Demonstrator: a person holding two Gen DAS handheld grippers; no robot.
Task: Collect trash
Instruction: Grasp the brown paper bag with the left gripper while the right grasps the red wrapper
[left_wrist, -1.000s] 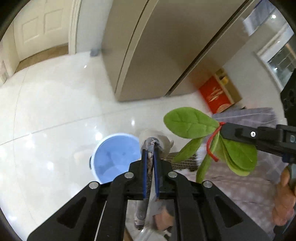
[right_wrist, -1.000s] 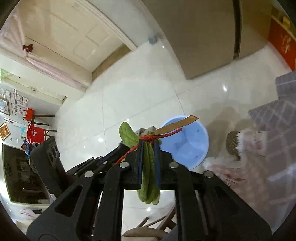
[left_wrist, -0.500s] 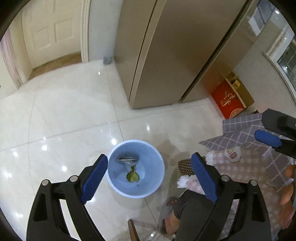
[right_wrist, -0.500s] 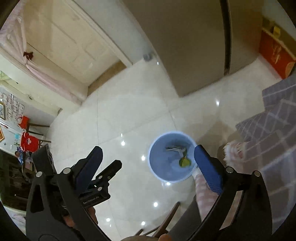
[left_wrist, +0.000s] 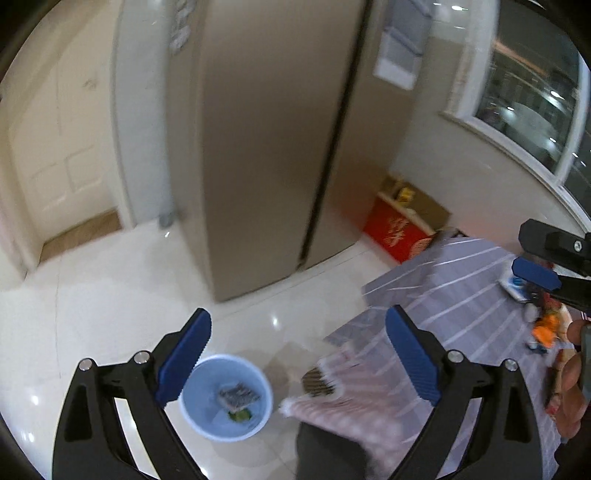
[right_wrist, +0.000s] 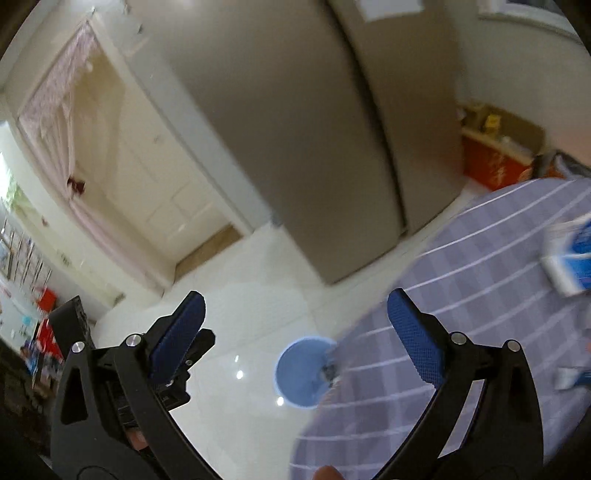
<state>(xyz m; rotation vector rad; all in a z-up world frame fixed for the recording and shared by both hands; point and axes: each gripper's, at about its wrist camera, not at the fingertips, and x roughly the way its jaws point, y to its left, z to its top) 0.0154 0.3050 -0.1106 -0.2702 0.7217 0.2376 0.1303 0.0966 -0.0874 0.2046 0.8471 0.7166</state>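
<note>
A light blue bin (left_wrist: 207, 417) stands on the white tile floor, beside the table. Inside lie a crumpled grey wrapper (left_wrist: 238, 394) and green leaves (left_wrist: 241, 415). The bin also shows in the right wrist view (right_wrist: 301, 373), partly behind the table edge. My left gripper (left_wrist: 297, 358) is open and empty, high above the bin. My right gripper (right_wrist: 295, 332) is open and empty, also seen at the right edge of the left view (left_wrist: 535, 273). More trash lies on the table: an orange item (left_wrist: 545, 330) and a blue-and-white package (right_wrist: 570, 264).
A table with a purple checked cloth (left_wrist: 461, 306) fills the right side. A tall beige fridge (left_wrist: 273, 140) stands behind, a red box (left_wrist: 397, 230) by the wall. A person's leg and slipper (left_wrist: 321, 382) are next to the bin. A white door (right_wrist: 162, 192) is at left.
Both grippers opened and let go: the left dropped the wrapper, the right dropped the tied leaves, and both now lie in the bin. Both views have since tilted up toward the table.
</note>
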